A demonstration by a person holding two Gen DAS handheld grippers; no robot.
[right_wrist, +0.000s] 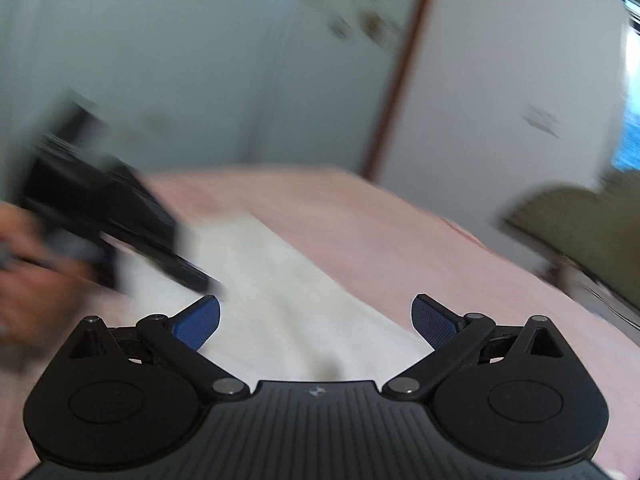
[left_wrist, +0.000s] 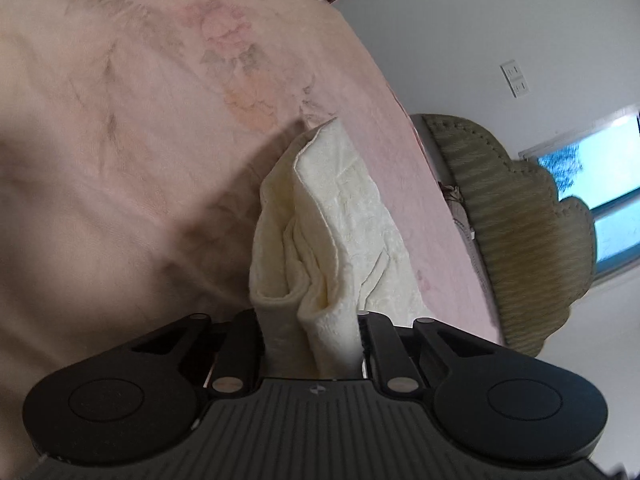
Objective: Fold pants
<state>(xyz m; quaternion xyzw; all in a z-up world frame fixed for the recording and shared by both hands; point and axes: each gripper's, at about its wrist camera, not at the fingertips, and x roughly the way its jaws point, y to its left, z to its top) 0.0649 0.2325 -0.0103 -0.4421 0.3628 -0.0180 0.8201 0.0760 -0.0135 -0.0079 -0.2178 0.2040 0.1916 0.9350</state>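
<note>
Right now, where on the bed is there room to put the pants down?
The pink bedspread looks bare left of the cream pants that the left gripper holds. There is another bare strip between the pants and the green headboard. The open right gripper hovers over the pants.

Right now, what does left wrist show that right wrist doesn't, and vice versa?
Left wrist only: the left gripper shut on a bunched fold of the cream pants, sharp enough to read the fabric's creases, and a wall outlet plate.

Right wrist only: the right gripper open, its blue pads apart above the pants and holding nothing; the left gripper from outside, blurred, with the person's hand on it.

Both: the pants lying on the pink bedspread, the olive scalloped headboard, the window.
</note>
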